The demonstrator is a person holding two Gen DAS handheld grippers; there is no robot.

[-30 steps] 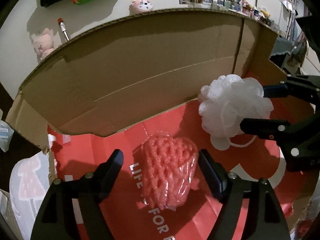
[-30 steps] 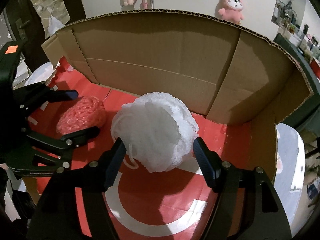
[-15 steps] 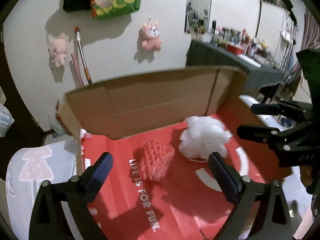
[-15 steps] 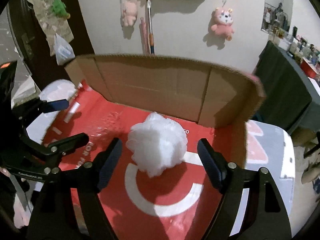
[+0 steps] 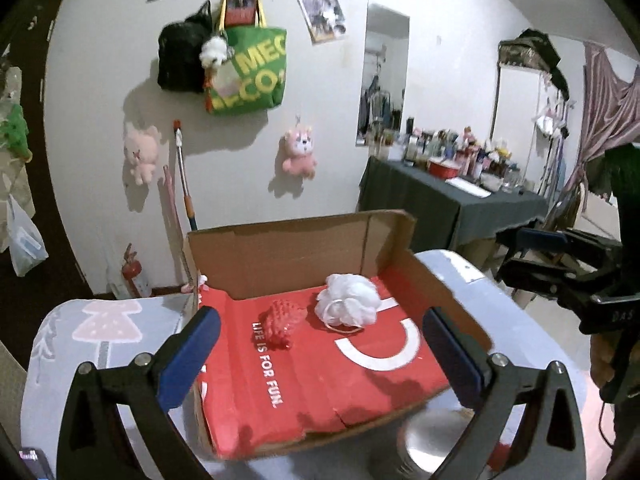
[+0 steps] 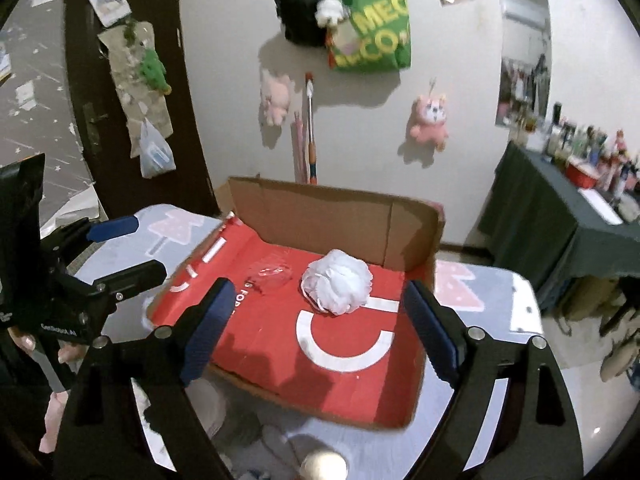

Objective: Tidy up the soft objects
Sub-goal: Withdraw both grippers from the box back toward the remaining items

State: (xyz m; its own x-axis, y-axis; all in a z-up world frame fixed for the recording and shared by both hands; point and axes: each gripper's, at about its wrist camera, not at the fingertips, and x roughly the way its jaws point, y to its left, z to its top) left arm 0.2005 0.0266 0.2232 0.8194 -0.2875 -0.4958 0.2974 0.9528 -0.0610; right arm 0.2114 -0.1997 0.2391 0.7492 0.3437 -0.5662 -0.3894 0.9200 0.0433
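Observation:
A white mesh bath puff (image 5: 347,305) (image 6: 337,286) and a red foam-net ball (image 5: 283,321) (image 6: 271,276) lie side by side on the red floor of an open cardboard box (image 5: 296,254) (image 6: 332,216). My left gripper (image 5: 320,354) is open and empty, held back above the box's near edge. My right gripper (image 6: 318,320) is open and empty, also back from the box. Each gripper shows at the edge of the other's view, the right one (image 5: 568,264) and the left one (image 6: 116,248).
The box sits on a table with a pale patterned cloth (image 5: 100,328) (image 6: 480,300). Behind it is a white wall with hanging plush toys (image 5: 299,152) and a green bag (image 5: 248,76). A dark cluttered table (image 5: 448,196) stands at the right.
Both grippers have pulled back and up from the box, leaving the red foam ball and the white puff lying inside. The objects now look much smaller and farther away.

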